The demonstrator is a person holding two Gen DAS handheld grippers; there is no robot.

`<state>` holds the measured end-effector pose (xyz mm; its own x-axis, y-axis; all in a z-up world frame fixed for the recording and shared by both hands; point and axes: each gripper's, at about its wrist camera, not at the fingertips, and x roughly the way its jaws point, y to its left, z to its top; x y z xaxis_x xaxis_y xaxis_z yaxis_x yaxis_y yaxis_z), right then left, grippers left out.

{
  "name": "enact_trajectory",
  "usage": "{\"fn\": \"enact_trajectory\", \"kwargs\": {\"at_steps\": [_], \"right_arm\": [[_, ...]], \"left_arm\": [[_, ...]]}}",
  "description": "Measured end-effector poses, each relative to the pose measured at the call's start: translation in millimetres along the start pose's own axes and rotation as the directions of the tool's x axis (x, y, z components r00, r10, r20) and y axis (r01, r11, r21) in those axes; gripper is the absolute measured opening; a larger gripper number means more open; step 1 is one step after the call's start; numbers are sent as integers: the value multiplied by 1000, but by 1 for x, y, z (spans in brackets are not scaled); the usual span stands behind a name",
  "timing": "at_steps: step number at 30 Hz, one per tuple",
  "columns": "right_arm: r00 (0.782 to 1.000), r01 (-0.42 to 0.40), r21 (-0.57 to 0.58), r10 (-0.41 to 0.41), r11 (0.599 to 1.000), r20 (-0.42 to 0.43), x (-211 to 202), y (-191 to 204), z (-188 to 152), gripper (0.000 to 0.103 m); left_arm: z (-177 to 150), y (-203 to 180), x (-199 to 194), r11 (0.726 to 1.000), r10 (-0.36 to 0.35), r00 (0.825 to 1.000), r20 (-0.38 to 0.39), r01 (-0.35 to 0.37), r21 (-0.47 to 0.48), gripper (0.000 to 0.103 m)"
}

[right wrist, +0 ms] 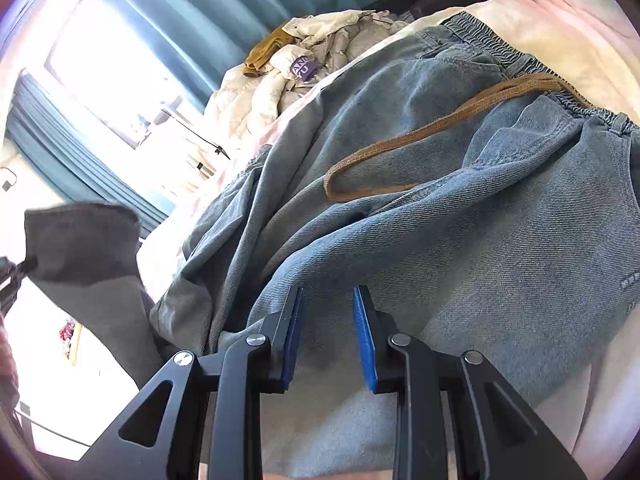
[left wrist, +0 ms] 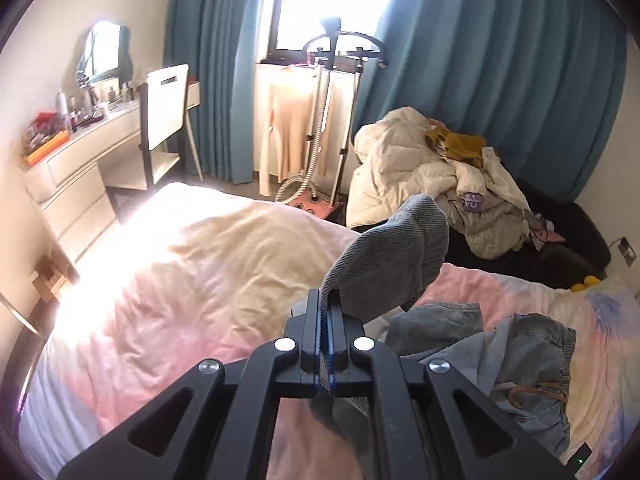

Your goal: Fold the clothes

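Light blue jeans (left wrist: 520, 344) with an elastic waistband and a brown drawstring (right wrist: 440, 124) lie crumpled on the pastel bed cover (left wrist: 180, 280). My left gripper (left wrist: 326, 296) is shut on the hem of one jeans leg (left wrist: 392, 256), held up above the bed with its end flopping over the fingers. The right wrist view shows that raised leg (right wrist: 88, 248) at the left edge. My right gripper (right wrist: 328, 296) hovers low over the thigh area of the jeans (right wrist: 460, 220). Its blue pads (right wrist: 366, 340) stand apart, and denim shows in the gap without being pinched.
A heap of white padded jackets (left wrist: 420, 168) with a mustard garment sits on a dark seat beyond the bed. A garment steamer stand (left wrist: 332, 120) is by the window. At the left are a white chair (left wrist: 166, 108) and a cluttered dressing table (left wrist: 80, 140). Teal curtains (left wrist: 500, 60) hang behind.
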<state>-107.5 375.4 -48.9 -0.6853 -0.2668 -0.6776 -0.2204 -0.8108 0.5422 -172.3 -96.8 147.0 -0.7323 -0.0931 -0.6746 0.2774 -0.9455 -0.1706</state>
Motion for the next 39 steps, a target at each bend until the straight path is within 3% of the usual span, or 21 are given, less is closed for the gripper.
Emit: {"fn": "enact_trajectory", "kwargs": {"at_steps": [4, 8, 10, 16, 20, 23, 26, 28, 30, 34, 38, 39], "right_arm": [[1000, 7, -17, -7, 1000, -9, -5, 6, -3, 25], [1000, 19, -10, -19, 1000, -13, -11, 5, -4, 25], [1000, 21, 5, -21, 1000, -7, -16, 3, -3, 25], [999, -18, 157, 12, 988, 37, -56, -29, 10, 25], [993, -79, 260, 54, 962, 101, -100, -71, 34, 25], [989, -34, 330, -16, 944, 147, -135, -118, 48, 28], [984, 54, 400, -116, 915, 133, -157, -170, 56, 34], [984, 78, 458, -142, 885, 107, -162, -201, 59, 44], [992, 47, 524, -103, 850, 79, -150, -229, 61, 52], [1000, 3, 633, 6, 774, -11, -106, -270, 58, 55], [998, -39, 657, 59, 753, -8, -72, -284, 59, 54], [998, -64, 658, 65, 751, 24, -69, -284, 61, 49]], "left_arm": [[-22, 78, -13, 990, 34, 999, -26, -37, -137, 2], [-61, 149, -15, 957, 54, 993, -104, -82, -278, 2], [-84, 180, -12, 936, 58, 987, -148, -106, -336, 2], [-140, 242, 12, 844, -24, 963, -267, -123, -521, 2], [-158, 261, 26, 808, -76, 953, -294, -114, -578, 2], [-164, 269, 37, 793, -100, 947, -306, -110, -599, 2], [-165, 275, 48, 791, -110, 945, -309, -104, -602, 2], [-165, 278, 56, 789, -110, 942, -316, -110, -604, 2], [-168, 280, 63, 785, -107, 939, -327, -122, -608, 2], [-172, 283, 70, 782, -105, 939, -327, -125, -611, 2], [-176, 286, 74, 776, -105, 937, -334, -134, -617, 2], [-176, 287, 74, 774, -103, 936, -336, -137, -618, 2]]}}
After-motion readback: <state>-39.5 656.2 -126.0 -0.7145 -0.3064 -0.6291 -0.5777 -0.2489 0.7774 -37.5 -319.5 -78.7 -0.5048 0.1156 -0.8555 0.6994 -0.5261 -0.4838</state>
